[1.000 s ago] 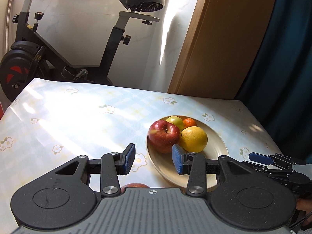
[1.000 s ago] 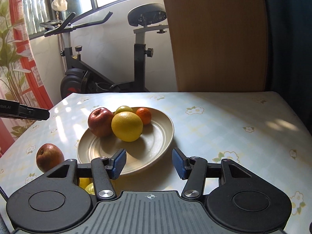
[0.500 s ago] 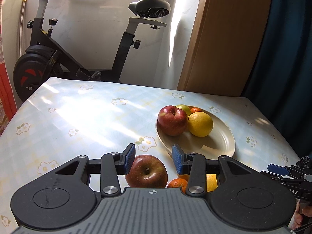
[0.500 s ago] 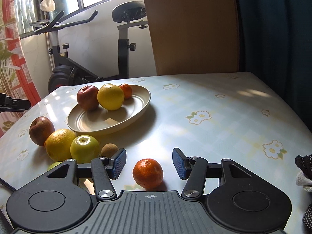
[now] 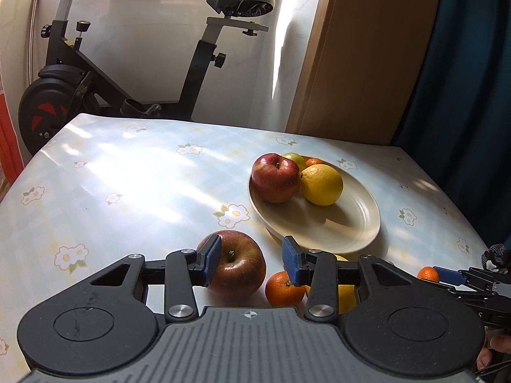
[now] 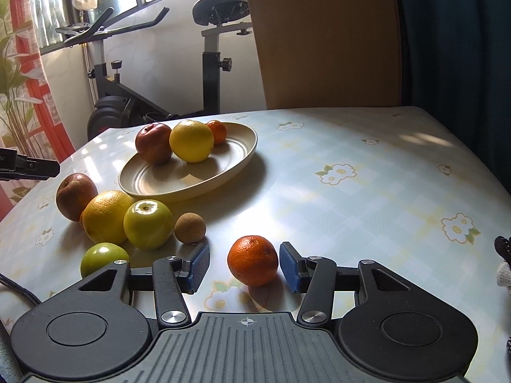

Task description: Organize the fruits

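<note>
Left wrist view: the left tongs (image 5: 251, 263) hang low over the flowered, pale-blue checked tabletop (image 5: 127, 185), jaws partly open and holding nothing. Their left pad overlaps a dark red apple (image 5: 236, 268) that sits toward that side of the gap; whether pad and skin touch cannot be told. A small orange mandarin (image 5: 282, 289) lies just beside the apple, by the right pad. A second ago this view looked down on the cream round plate (image 5: 348, 223) alone; the tongs have since drawn back and dropped, and the loose fruit has come into sight. The plate carries a red apple (image 5: 274, 177), a yellow citrus (image 5: 321, 183), a green fruit and a small orange one, all crowded at its far side, its near half bare. Wide bare cloth lies to the left, up to the far edge before a black exercise bike (image 5: 95, 73).

Right wrist view: the right tongs (image 6: 244, 266) bracket a bright orange tangerine (image 6: 253, 265) resting on the tabletop; the jaws have just been closing, yet a gap shows on the left side and the right pad stands just beside the fruit. A second ago the plate filled this gap. Left of it cluster a brown round fruit (image 6: 190, 227), a green apple (image 6: 147, 225), a large yellow orange (image 6: 107, 217) and a second green apple (image 6: 102, 257). To the right the cloth runs bare to the rounded table edge.
</note>
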A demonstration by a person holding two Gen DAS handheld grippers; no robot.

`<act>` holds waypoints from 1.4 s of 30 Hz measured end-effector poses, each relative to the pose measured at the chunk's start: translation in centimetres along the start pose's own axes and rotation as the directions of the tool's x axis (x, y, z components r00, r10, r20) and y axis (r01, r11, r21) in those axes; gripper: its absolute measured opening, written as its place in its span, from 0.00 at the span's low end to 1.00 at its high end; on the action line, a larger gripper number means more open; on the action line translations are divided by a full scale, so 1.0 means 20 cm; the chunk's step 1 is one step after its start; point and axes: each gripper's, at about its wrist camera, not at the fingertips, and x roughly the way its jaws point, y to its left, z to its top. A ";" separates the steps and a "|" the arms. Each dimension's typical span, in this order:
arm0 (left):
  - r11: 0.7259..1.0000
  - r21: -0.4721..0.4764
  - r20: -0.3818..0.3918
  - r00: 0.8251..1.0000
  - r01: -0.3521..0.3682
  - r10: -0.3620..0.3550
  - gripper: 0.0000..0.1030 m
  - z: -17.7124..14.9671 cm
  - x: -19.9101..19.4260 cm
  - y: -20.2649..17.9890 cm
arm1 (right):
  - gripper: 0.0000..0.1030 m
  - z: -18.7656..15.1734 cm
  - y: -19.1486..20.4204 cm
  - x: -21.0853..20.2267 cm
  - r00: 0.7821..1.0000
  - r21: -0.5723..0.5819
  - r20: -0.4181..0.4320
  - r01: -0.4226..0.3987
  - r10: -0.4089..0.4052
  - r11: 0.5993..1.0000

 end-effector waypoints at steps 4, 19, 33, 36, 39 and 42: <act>1.000 0.012 -0.011 1.000 0.012 -0.012 0.42 -0.02 0.00 -0.02 | 0.41 -0.01 -0.01 0.01 1.000 0.014 -0.004 -0.007 0.008 1.000; 0.997 0.048 -0.077 0.996 0.054 -0.050 0.42 -0.08 0.03 -0.07 | 0.31 -0.01 -0.02 0.02 1.000 0.029 -0.009 -0.027 0.027 0.999; 0.995 0.048 -0.187 0.980 0.083 -0.073 0.35 -0.13 0.14 -0.07 | 0.31 -0.01 -0.02 0.02 0.999 0.026 -0.011 -0.033 0.033 0.999; 0.994 0.074 -0.190 0.979 0.084 -0.069 0.35 -0.13 0.16 -0.08 | 0.31 -0.01 -0.02 0.02 0.999 0.027 -0.011 -0.033 0.033 0.999; 0.991 0.108 -0.196 0.979 0.082 -0.059 0.35 -0.14 0.18 -0.10 | 0.31 -0.01 -0.02 0.02 0.999 0.027 -0.011 -0.033 0.034 0.999; 0.986 0.144 -0.194 0.980 0.081 -0.052 0.35 -0.14 0.20 -0.12 | 0.31 -0.01 -0.02 0.02 0.999 0.028 -0.011 -0.034 0.034 0.999</act>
